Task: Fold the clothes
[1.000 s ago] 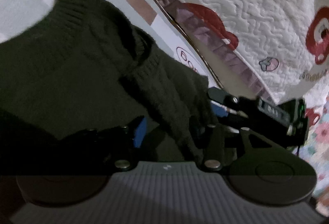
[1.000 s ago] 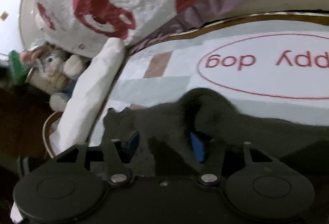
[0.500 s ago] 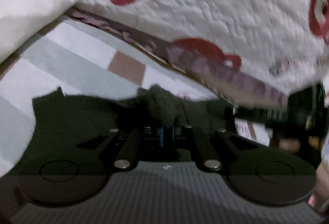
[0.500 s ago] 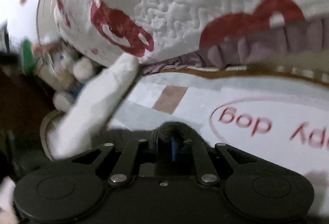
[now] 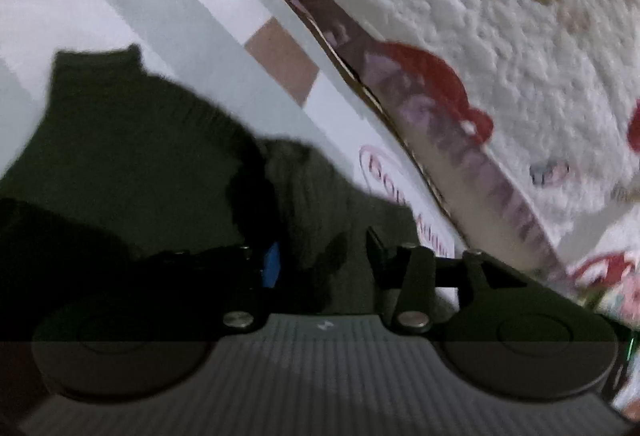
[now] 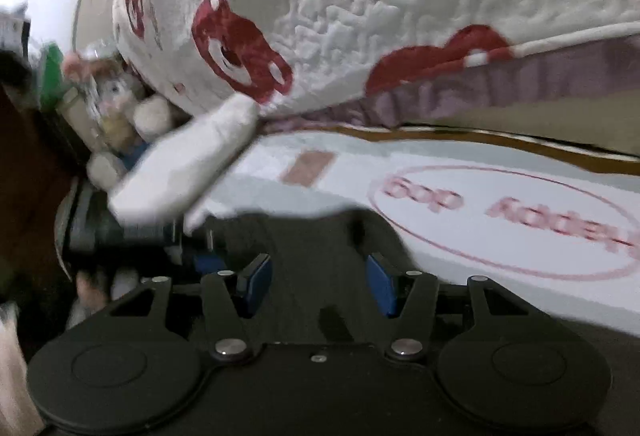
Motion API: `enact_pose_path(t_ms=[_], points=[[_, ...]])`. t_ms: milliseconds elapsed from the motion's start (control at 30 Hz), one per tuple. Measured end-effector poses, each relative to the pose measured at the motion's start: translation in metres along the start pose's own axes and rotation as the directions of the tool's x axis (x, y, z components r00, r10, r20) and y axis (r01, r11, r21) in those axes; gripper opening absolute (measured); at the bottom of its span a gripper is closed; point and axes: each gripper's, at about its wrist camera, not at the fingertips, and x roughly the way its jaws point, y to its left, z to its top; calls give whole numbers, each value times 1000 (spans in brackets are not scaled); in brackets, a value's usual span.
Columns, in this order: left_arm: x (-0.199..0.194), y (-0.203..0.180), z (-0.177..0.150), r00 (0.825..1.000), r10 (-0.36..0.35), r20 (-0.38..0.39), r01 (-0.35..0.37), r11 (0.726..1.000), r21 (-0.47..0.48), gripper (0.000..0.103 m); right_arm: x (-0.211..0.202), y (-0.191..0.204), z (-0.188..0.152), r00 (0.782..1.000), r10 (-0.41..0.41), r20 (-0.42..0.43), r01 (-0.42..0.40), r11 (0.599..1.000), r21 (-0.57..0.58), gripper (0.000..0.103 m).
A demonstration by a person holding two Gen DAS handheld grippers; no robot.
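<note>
Your left gripper point(image 5: 324, 260) is spread wide, jaws apart w/ nothing clamped; the dark knit sweater point(image 5: 132, 155) lies under and between the fingers. Your right gripper point(image 6: 320, 284) is likewise spread, blue pads point(image 6: 378, 282) well apart, sweater cloth point(image 6: 312, 236) lying flat between them, not pinched. The sweater sits on the pale checked bed sheet point(image 5: 168, 7), its far edge near the sheet's red oval print point(image 6: 504, 220) w/o covering it. The white quilt w/ red bears point(image 6: 360, 15) is heaped along the sheet's far edge. In the right wrist view a white pillow point(image 6: 188, 163) lies at the sheet's left corner, a plush toy point(image 6: 120, 103) just beyond it. Both views are blurred, so sweater folds are hard to read.
</note>
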Motion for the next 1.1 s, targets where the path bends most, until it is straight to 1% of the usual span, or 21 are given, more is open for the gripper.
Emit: enact_pose_path(t_ms=[67,100,133,233,300,367,400,433,467,500,533,567,633,700,767,900,967,1067,1100], points=[[2,-2,4,1000,16,17,-16,1000,11,9,-11,0,-16,998,-65,-9,64,997,-47,58],[4,-3,6,999,23,25,-24,1000,17,9,-15,1,-23,995,-96,-12,95,993,-71,58],[5,-5,8,999,31,33,-32,999,23,9,-23,3,-32,992,-123,7,123,987,-100,58],[9,-8,14,997,53,59,-56,998,39,9,-34,9,-45,988,-152,18,153,978,-143,57],[11,-10,17,995,69,77,-73,996,48,11,-37,12,-51,987,-158,15,158,974,-164,57],[11,-9,14,990,101,102,-105,993,44,19,-32,15,-55,986,-165,-5,161,971,-179,57],[7,-9,13,983,138,118,-143,989,34,35,-28,16,-58,984,-175,-18,168,968,-187,57],[1,-8,12,974,177,144,-182,983,24,39,-24,18,-60,982,-185,-31,175,965,-196,57],[-8,-5,13,964,204,171,-210,978,19,41,-18,20,-64,976,-213,-49,197,955,-222,57],[-16,-1,15,953,230,197,-237,971,14,41,-13,23,-67,968,-241,-66,218,944,-248,57],[-25,3,16,943,252,217,-260,966,8,41,-11,25,-70,966,-252,-63,227,937,-267,57],[-32,8,17,948,251,194,-257,966,3,42,-12,27,-72,965,-258,-51,234,932,-277,58],[-48,19,17,957,250,150,-251,968,-8,42,-14,28,-72,965,-257,-49,235,935,-267,58],[-64,28,3,962,248,114,-246,969,-30,49,-22,30,-71,973,-227,-36,212,945,-249,58],[-81,37,-10,966,246,77,-242,969,-51,52,-29,37,-70,980,-199,-18,189,951,-246,58],[-114,55,-37,971,237,5,-236,967,-95,53,-36,59,-71,985,-171,-9,164,958,-233,58],[-131,63,-51,973,229,-29,-231,966,-118,55,-33,71,-73,982,-185,-24,174,953,-248,58],[-157,57,-67,989,148,-31,-151,976,-155,65,-27,86,-78,974,-222,-37,204,940,-274,58],[-161,55,-73,990,131,-52,-138,978,-154,66,-26,90,-80,974,-221,-36,203,938,-282,58]])
